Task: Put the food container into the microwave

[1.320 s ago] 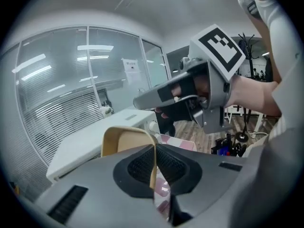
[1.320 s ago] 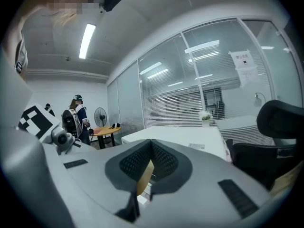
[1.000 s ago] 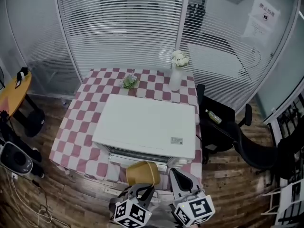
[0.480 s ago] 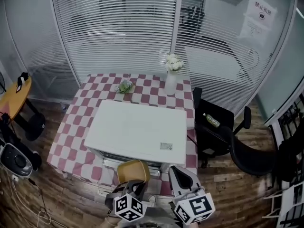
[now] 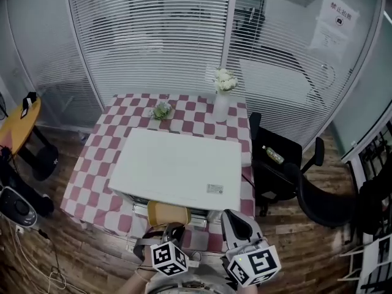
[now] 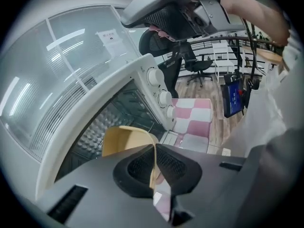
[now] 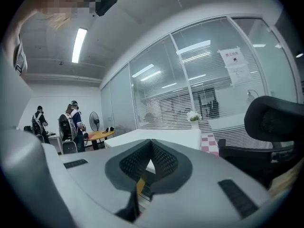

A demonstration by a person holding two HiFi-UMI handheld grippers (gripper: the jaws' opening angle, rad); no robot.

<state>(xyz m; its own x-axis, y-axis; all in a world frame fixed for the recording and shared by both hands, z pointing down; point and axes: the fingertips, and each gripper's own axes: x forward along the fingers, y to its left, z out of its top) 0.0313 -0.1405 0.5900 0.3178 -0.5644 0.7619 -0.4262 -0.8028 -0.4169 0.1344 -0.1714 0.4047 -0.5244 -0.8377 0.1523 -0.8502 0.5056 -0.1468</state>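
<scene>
On the checkered table sits the white microwave point(image 5: 177, 164), its front facing me. The yellow food container point(image 5: 167, 214) is at its opening, partly under the top edge. My left gripper point(image 5: 171, 228) is shut on the container's near rim. In the left gripper view the container point(image 6: 124, 140) hangs from the jaws of that gripper point(image 6: 154, 148) in front of the dark open cavity point(image 6: 109, 122), with the knobs point(image 6: 154, 77) to the right. My right gripper point(image 5: 236, 222) sits beside it to the right, shut and holding nothing. Over the right gripper point(image 7: 152, 144) the microwave top point(image 7: 175, 136) shows.
A white vase with flowers point(image 5: 222, 100) and a small plant point(image 5: 163, 109) stand behind the microwave. A black office chair point(image 5: 288, 170) with a bottle point(image 5: 274, 154) on it is right of the table point(image 5: 92, 170). A round device point(image 5: 18, 204) lies on the floor at left.
The left gripper has carried the yellow container forward, from in front of the microwave into its opening. The right gripper stays about where it was.
</scene>
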